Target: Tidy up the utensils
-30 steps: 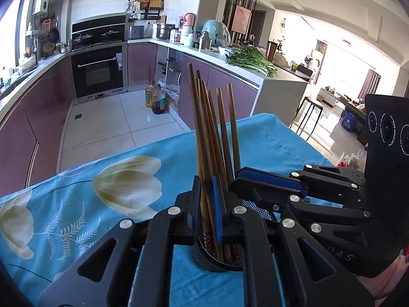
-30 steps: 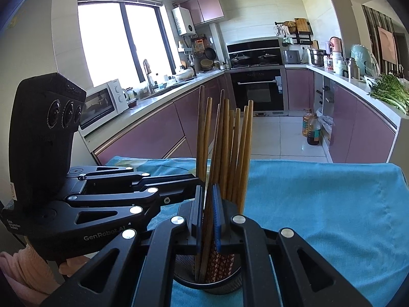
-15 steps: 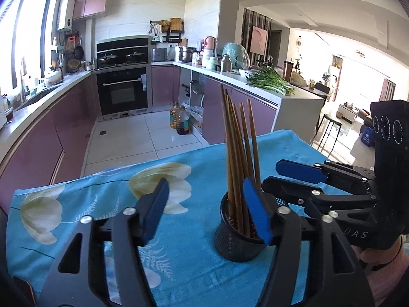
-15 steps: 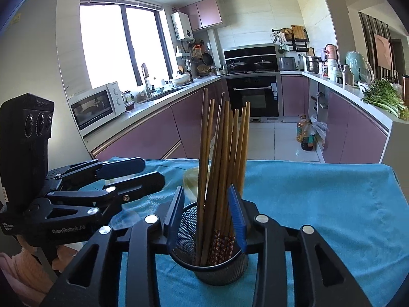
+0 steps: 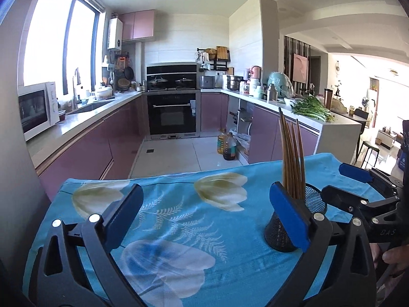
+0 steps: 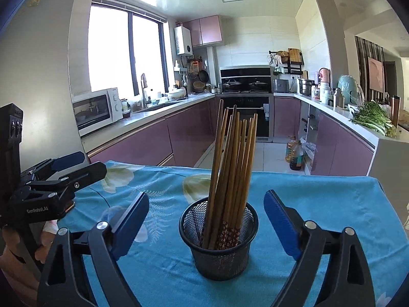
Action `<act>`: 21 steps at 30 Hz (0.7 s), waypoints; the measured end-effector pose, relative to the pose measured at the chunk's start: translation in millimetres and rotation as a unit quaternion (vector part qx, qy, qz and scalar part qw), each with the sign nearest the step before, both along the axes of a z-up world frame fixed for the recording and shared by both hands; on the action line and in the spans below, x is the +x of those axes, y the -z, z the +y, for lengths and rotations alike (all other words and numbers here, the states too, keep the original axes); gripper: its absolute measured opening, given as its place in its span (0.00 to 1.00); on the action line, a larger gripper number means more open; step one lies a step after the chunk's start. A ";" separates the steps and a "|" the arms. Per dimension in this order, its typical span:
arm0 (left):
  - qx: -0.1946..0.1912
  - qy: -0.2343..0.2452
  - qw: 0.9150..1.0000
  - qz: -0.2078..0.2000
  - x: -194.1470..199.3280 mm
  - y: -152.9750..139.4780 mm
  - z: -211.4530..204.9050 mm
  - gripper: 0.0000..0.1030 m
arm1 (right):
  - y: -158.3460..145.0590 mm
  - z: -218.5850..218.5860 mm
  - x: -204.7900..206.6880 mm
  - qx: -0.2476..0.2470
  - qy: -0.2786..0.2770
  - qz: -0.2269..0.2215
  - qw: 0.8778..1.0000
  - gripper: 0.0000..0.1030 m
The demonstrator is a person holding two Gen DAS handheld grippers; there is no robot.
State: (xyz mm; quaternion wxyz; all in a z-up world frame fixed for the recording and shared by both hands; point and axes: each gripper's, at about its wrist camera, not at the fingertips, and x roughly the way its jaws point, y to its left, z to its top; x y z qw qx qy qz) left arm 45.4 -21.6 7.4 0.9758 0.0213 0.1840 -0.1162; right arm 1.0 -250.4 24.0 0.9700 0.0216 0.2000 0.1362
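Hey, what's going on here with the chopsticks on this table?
A person is tidying utensils with a hand-held gripper in each hand. A bundle of wooden chopsticks stands in a black mesh holder on the blue floral tablecloth. Neither gripper is holding anything: the right hand-held gripper is open with the holder between its fingers, untouched, and the left hand-held gripper is open beside it, over the cloth.
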 end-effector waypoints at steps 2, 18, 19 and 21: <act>0.000 -0.013 1.000 -0.009 -7.9 -0.8 7.0 0.95 | 0.5 4.2 -3.7 -0.005 0.003 -0.007 1.000 0.91; -0.009 -0.065 0.995 -0.071 -47.7 -9.5 25.0 0.95 | -0.5 16.7 -29.1 -0.002 0.021 -0.052 0.998 0.94; -0.010 -0.067 0.995 -0.074 -49.4 -10.1 25.9 0.95 | -0.4 16.9 -30.1 -0.002 0.022 -0.054 0.998 0.94; -0.008 -0.071 0.994 -0.078 -51.2 -10.3 26.3 0.95 | 0.3 18.2 -32.2 -0.002 0.023 -0.057 0.998 0.94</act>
